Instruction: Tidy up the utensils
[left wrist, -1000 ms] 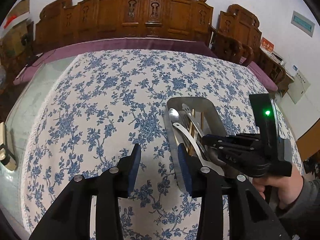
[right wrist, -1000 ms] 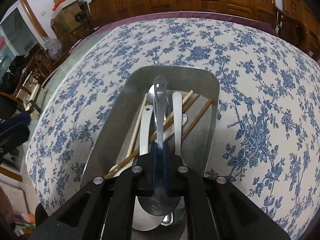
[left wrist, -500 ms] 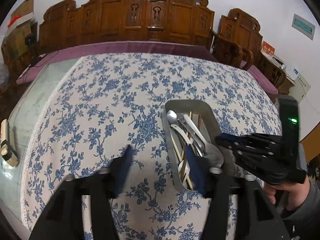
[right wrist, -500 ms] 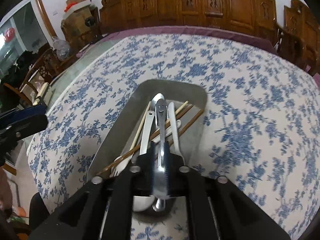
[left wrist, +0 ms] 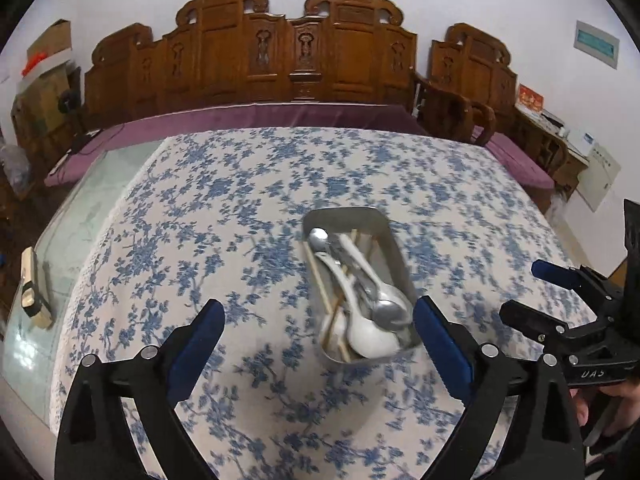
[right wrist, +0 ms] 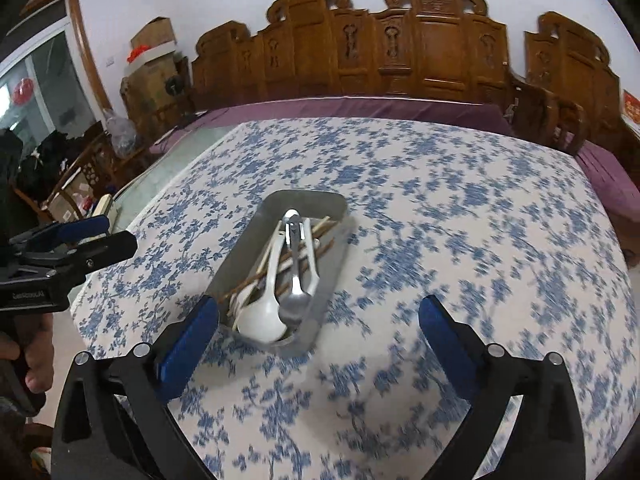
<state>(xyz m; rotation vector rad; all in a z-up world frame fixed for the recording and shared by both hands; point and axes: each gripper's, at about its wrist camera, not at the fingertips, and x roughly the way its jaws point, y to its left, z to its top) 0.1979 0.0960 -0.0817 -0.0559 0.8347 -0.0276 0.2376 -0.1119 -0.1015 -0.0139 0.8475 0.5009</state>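
A steel tray lies on the blue-flowered tablecloth. In it are a metal spoon, a white spoon and wooden chopsticks, piled together. My left gripper hovers above and short of the tray's near left side, jaws opening wide, nothing between them. On the tray's right, my right gripper is lifted back from the near end. Its jaws are opening too and hold nothing.
A carved wooden bench with a purple cushion lines the far side. Bare glass tabletop shows left of the cloth, with a small beige block on it. Cardboard boxes and clutter stand at the left wall.
The right gripper let go of the metal spoon, which now lies in the tray, then opened wide and pulled back and up. The left gripper also opened wide and drew back.
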